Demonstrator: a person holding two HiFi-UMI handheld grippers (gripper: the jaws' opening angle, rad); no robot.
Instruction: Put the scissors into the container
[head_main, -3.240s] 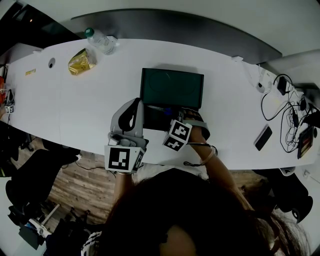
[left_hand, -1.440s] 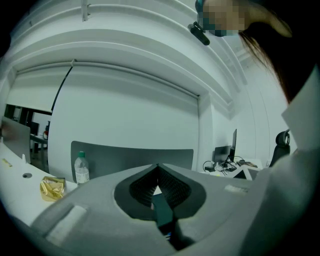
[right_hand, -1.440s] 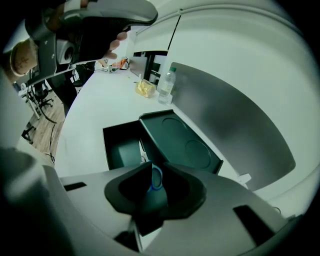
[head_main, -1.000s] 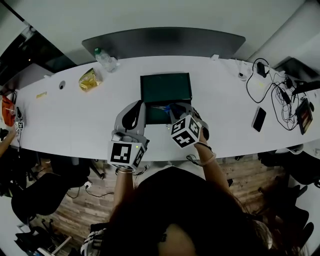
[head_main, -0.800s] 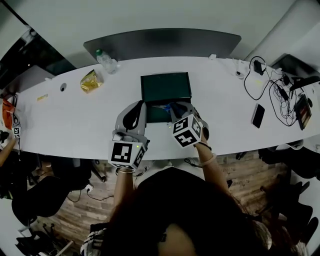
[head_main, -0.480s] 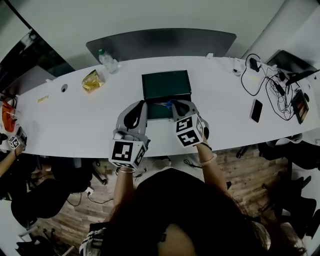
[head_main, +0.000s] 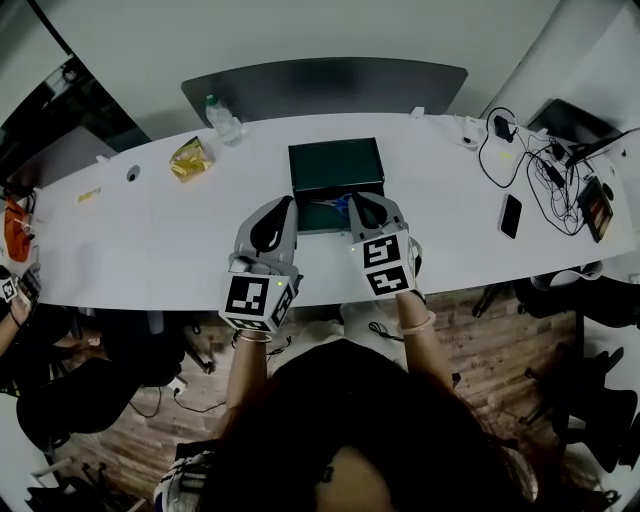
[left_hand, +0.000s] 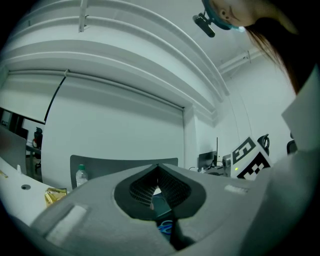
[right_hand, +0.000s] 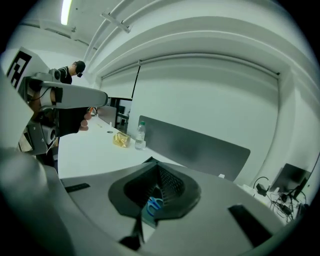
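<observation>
The fingers (right_hand: 173, 186) of my right gripper (head_main: 364, 200) had just been closing and met at the tips with nothing pinched between them. Through the gap behind the tips I saw the blue handles of the scissors (right_hand: 154, 204) lying below, in the darker near part of the container (head_main: 335, 168). The left gripper (head_main: 282, 202) had its fingers (left_hand: 172, 186) together at the tips too, and they held nothing. It hung level at the container's near left corner, while the right one sat at the container's near right side, tipped a little downward.

I judged the scissors to be delivered, so the step in hand was getting the right gripper clear. To do that well I wanted to lift it up and back from the container with the fingers together, so that no tip hooked a handle loop or clipped the wall. The left gripper needed to stay off the container's wall so the box did not slide across the worktop (head_main: 150, 230). I could not tell whether the blades lay fully inside or rested on the rim, so that wanted a look from the head view before I called it done
</observation>
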